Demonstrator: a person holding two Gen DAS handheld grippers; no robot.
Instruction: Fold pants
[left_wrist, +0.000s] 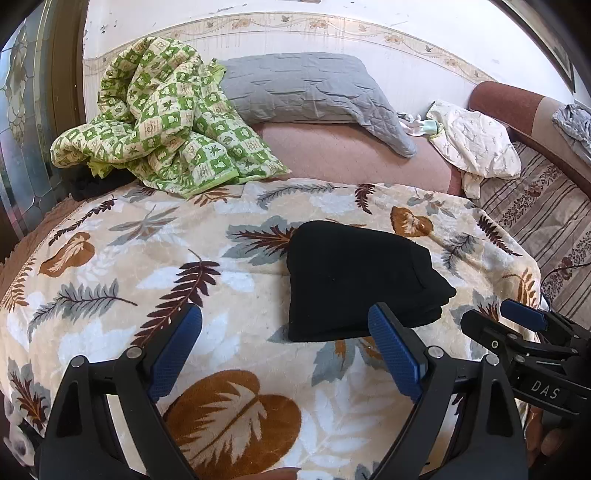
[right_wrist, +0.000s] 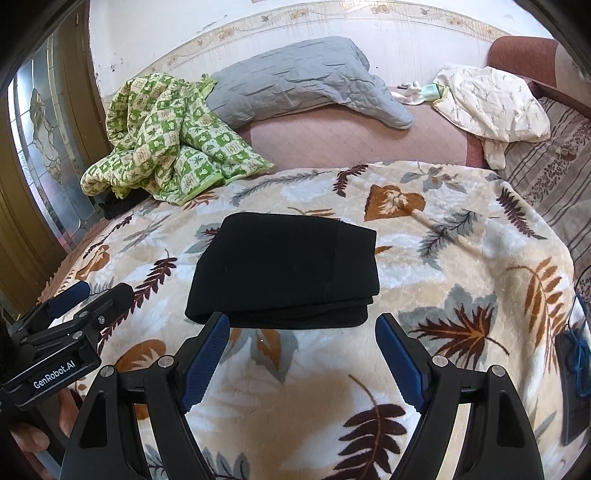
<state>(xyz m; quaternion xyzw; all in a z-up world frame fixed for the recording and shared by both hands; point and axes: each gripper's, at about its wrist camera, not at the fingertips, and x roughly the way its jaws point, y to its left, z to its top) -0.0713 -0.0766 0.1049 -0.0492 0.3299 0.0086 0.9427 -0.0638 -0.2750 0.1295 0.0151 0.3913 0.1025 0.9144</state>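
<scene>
Currently, the black pants (right_wrist: 284, 269) lie folded into a compact stack on the leaf-patterned blanket (right_wrist: 461, 258). Both the left gripper (left_wrist: 284, 350) and right gripper (right_wrist: 303, 354) hover just short of the stack, jaws spread and empty.

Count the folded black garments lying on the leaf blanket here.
1. The pants lie folded on the leaf blanket, just beyond both open grippers. Another dark item shows under the green quilt, mostly hidden.
</scene>
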